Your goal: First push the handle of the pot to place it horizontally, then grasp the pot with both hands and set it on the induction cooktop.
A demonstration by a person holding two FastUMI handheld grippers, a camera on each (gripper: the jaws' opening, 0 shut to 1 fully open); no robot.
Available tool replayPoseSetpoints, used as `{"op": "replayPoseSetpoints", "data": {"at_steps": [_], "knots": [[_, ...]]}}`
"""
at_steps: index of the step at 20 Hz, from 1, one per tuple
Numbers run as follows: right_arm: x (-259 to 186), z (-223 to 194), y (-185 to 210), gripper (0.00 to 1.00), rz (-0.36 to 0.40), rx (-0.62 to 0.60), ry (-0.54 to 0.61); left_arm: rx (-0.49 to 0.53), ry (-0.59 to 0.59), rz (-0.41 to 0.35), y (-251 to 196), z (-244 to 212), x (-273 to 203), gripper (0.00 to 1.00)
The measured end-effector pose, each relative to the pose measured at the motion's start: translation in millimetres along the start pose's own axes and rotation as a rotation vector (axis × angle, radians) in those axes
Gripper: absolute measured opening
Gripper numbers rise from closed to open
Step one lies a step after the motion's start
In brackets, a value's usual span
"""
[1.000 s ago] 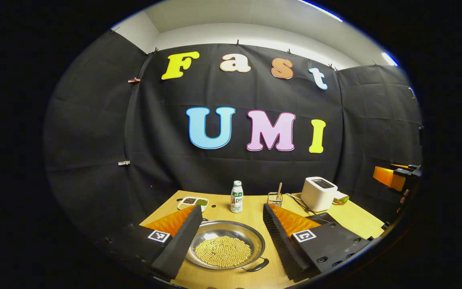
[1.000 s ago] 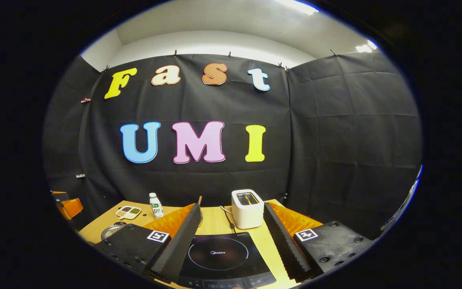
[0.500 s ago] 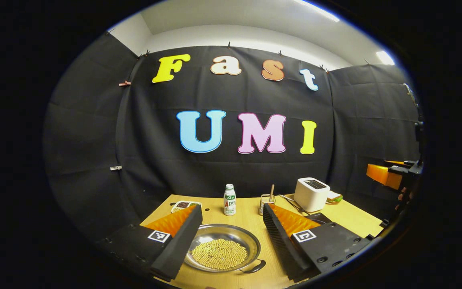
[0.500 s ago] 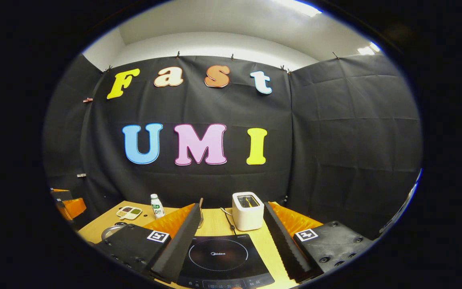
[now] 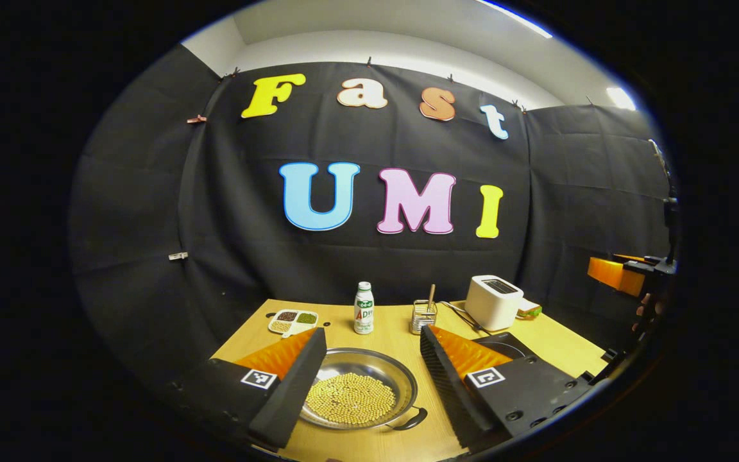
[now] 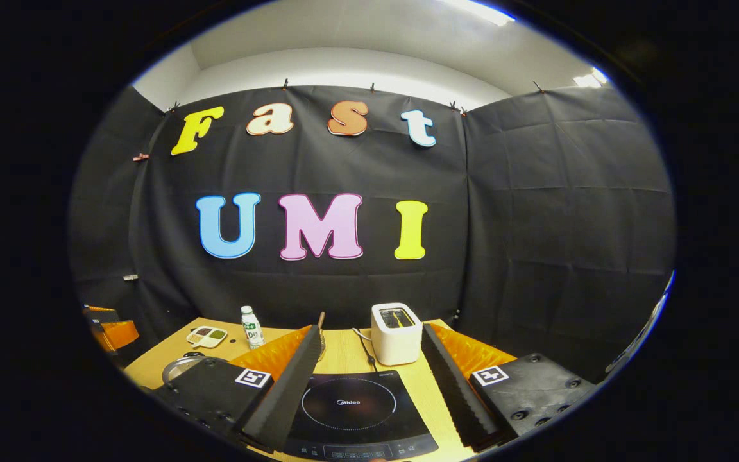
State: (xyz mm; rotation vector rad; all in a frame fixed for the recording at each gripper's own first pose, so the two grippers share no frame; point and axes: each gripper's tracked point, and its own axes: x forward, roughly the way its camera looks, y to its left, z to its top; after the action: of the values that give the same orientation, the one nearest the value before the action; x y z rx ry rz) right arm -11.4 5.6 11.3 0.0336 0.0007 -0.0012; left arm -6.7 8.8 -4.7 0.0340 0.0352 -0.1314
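A shallow steel pot (image 5: 379, 369) holding yellow beans sits on the wooden table. One black handle (image 5: 412, 420) points to the front right. My left gripper (image 5: 371, 333) hangs open above the pot, a finger on each side, touching nothing. In the right gripper view the black induction cooktop (image 6: 350, 410) lies between the fingers of my open right gripper (image 6: 371, 332), which hovers over it. The pot's rim (image 6: 176, 369) shows at the left, behind the left finger. The cooktop's corner (image 5: 504, 346) lies to the right of the pot.
At the back of the table (image 5: 395, 443) stand a small bottle (image 5: 363, 308), a wire utensil holder (image 5: 422, 316), a white toaster (image 5: 493, 301) and a divided dish of beans (image 5: 292, 319). The other gripper (image 5: 620, 276) and a hand are at the far right.
The left gripper view has shifted a little, so the table and pot sit slightly higher in it. The pot has not moved. The right gripper has barely moved.
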Motion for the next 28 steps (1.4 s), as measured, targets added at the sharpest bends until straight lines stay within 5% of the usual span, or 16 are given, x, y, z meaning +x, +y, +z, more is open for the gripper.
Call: {"op": "replayPoseSetpoints", "data": {"at_steps": [6,17,28], "knots": [[-1,-7,-6,0.98,-0.025,0.010,0.020,0.038,0.069,-0.057,3,-13,0,0.72],[-2,-25,-21,0.98,-0.074,0.004,0.067,0.001,0.267,-0.145,-7,-71,13,0.11],[19,-38,-31,0.98,-0.055,-0.018,0.128,-0.052,0.549,-0.230,-23,-165,9,0.05]]}}
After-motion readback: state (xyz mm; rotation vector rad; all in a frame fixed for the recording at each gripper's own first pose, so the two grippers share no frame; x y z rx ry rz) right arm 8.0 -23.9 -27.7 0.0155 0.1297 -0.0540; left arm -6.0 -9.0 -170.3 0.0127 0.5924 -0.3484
